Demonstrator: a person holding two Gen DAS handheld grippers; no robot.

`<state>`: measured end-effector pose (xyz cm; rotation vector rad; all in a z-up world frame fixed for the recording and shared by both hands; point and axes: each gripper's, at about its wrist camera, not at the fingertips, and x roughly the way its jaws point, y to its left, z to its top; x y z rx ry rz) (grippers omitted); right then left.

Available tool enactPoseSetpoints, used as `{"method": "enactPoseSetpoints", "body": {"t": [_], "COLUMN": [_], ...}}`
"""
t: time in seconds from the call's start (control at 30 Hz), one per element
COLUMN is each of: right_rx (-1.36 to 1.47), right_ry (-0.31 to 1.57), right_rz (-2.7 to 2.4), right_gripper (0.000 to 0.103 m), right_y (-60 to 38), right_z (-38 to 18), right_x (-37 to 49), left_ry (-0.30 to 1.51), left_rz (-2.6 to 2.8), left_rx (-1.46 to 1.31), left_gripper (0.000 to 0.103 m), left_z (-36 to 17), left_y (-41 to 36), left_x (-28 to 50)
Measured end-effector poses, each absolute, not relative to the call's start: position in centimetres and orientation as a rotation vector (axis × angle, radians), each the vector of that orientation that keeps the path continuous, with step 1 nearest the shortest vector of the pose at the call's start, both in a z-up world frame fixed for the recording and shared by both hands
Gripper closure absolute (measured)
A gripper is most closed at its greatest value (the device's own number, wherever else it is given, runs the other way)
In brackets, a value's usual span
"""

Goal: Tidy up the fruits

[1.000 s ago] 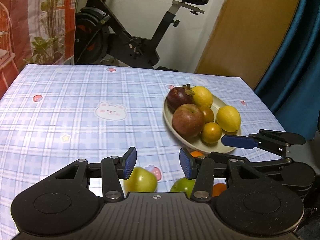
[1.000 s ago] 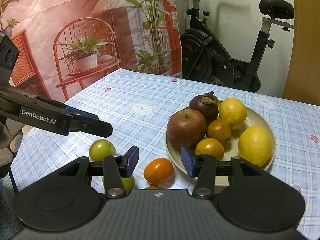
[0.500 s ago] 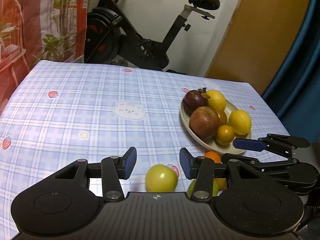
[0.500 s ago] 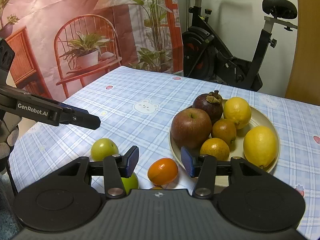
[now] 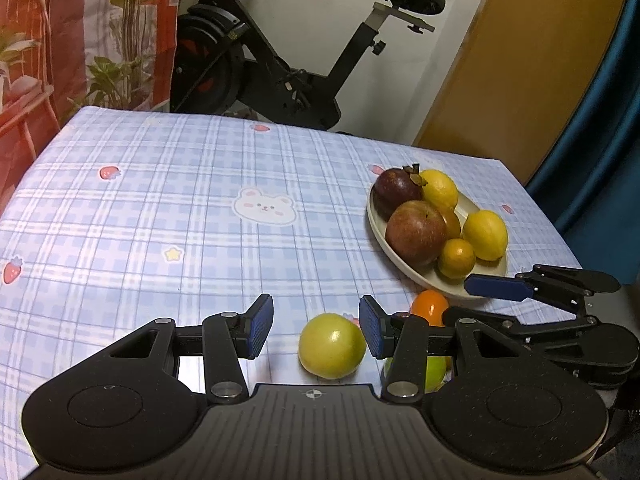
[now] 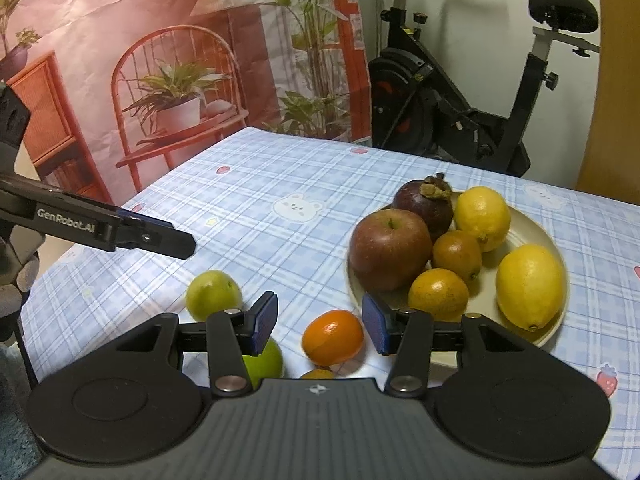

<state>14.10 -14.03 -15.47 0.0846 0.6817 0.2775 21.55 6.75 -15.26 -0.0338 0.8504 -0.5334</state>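
A cream plate [image 6: 524, 216] holds a red apple [image 6: 390, 248], a dark mangosteen [image 6: 424, 202], two lemons and two small oranges. Loose on the checked cloth lie a green fruit [image 5: 332, 346], a second green fruit [image 6: 262, 358] and an orange fruit [image 6: 332, 336]. My left gripper [image 5: 316, 328] hovers open over the first green fruit, which shows near its right pad without touching. My right gripper [image 6: 320, 326] is open, and the orange fruit shows between its pads, untouched. Another orange fruit [image 6: 318, 374] is mostly hidden under the gripper body.
The plate [image 5: 424, 276] sits near the table's right edge. An exercise bike [image 5: 288, 64] stands beyond the far edge, by a printed backdrop [image 6: 160, 60] and a wooden door [image 5: 520, 60]. The right gripper [image 5: 460, 300] reaches in beside the plate; the left gripper [image 6: 168, 236] crosses the left side.
The left wrist view has drawn back from the plate, and the green fruit now shows whole between the left fingers. The right gripper has stayed put. Both jaws keep the same width.
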Motion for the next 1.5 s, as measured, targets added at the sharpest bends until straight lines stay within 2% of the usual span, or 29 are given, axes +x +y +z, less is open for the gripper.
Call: {"method": "enactPoseSetpoints", "body": {"t": [0.73,1.5], "right_rx": [0.031,0.017], "right_ry": [0.812,0.818], "right_rz": [0.431,0.495], "right_gripper": [0.051,0.053], "right_y": [-10.6,-9.5], "right_z": [-18.9,-19.3], "right_x": [14.2,13.0], "left_ry": [0.897,1.029], "left_rz": [-0.632,-0.711], "left_rx": [-0.02,-0.058], "left_gripper": [0.053,0.053], "left_z": [-16.1,-19.1], "left_y": [4.8,2.8], "left_x": [19.4,17.9]}}
